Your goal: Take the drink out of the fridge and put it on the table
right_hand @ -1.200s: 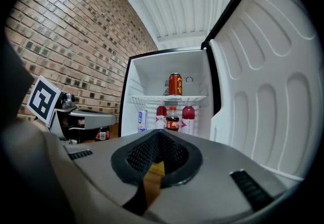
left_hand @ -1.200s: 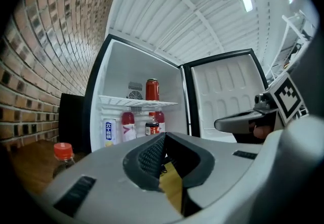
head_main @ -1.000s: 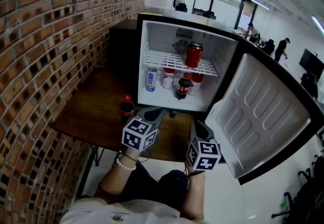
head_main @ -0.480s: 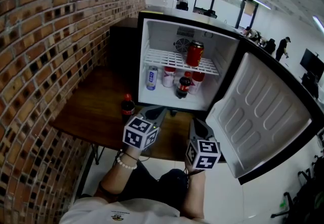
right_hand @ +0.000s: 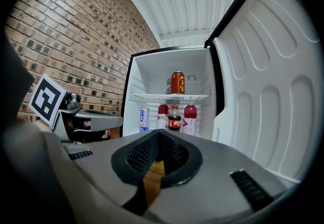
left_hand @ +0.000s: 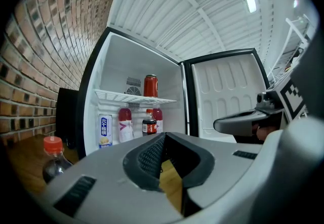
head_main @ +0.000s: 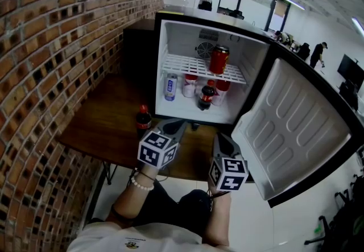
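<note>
Fingers (left_hand: 146,160) of left gripper (head_main: 172,127) closed together, nothing held; fingers (right_hand: 136,160) of right gripper (head_main: 221,143) likewise, tips meeting, empty. Both grippers hover side by side just in front of the open fridge (head_main: 181,40), pointing into it. Fridge door (head_main: 290,131) swung wide at the fridge's right. Red can (head_main: 218,60) upright on the fridge's wire shelf (head_main: 187,67). Below it on the fridge floor: blue-white can (head_main: 169,88), pink bottles (head_main: 189,87), dark cola bottle (head_main: 206,97) at front. Red-capped bottle (head_main: 143,121) stands on the wooden surface (head_main: 105,126) just outside the fridge's front left corner, beside left gripper
</note>
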Demonstrator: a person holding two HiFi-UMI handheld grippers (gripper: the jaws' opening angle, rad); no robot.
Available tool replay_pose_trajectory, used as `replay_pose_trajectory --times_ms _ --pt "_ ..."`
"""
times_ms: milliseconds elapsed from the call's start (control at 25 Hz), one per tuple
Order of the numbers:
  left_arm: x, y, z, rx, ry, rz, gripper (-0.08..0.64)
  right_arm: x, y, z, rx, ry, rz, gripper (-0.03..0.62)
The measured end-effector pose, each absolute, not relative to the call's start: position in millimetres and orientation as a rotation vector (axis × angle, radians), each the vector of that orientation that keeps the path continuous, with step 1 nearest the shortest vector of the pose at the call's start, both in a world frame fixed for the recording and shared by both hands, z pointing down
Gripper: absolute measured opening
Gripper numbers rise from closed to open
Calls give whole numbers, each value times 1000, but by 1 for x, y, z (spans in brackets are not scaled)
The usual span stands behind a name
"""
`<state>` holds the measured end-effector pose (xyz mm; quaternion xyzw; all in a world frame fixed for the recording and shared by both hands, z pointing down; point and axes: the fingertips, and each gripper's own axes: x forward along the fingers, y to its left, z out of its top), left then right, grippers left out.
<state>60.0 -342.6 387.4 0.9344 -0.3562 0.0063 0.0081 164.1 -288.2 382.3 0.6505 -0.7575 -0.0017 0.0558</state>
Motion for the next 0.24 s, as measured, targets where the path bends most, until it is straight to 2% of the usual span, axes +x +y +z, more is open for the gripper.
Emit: replay_pose_trajectory --times_ms 240 --pt "60 -343 386 2920 -1118 19 0 166 -287 382 1978 -2297 -4 12"
